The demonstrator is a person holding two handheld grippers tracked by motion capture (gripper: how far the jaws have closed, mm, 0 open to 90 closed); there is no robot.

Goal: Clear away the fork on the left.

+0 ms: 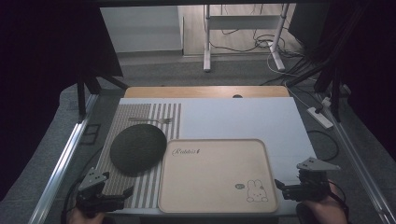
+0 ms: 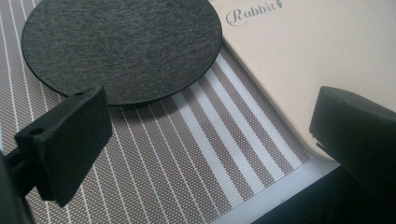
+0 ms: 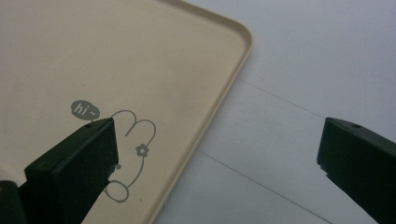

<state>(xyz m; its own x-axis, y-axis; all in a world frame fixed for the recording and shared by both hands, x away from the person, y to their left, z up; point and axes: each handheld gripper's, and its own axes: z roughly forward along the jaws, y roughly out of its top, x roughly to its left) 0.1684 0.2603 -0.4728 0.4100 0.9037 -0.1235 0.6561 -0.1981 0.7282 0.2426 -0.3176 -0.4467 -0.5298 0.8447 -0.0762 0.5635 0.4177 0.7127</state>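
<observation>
A dark round plate (image 1: 137, 148) (image 2: 121, 44) lies on a striped placemat (image 1: 140, 191) (image 2: 187, 154) at the table's left. Just beyond the plate a fork (image 1: 152, 120) rests on the mat. A beige tray (image 1: 215, 172) (image 2: 317, 46) (image 3: 93, 56) with a rabbit drawing sits in the middle, touching the mat's right side. My left gripper (image 1: 122, 198) (image 2: 208, 107) hovers open over the mat's near edge, below the plate. My right gripper (image 1: 281, 189) (image 3: 218, 130) stands open at the tray's near right corner, one jaw over the rabbit, the other over the white table.
The white tabletop (image 1: 243, 116) stretches behind and to the right of the tray. A wooden strip (image 1: 205, 91) borders the far side. Metal rails (image 1: 60, 163) run along both table sides. A power strip (image 1: 320, 116) and cables lie on the floor at right.
</observation>
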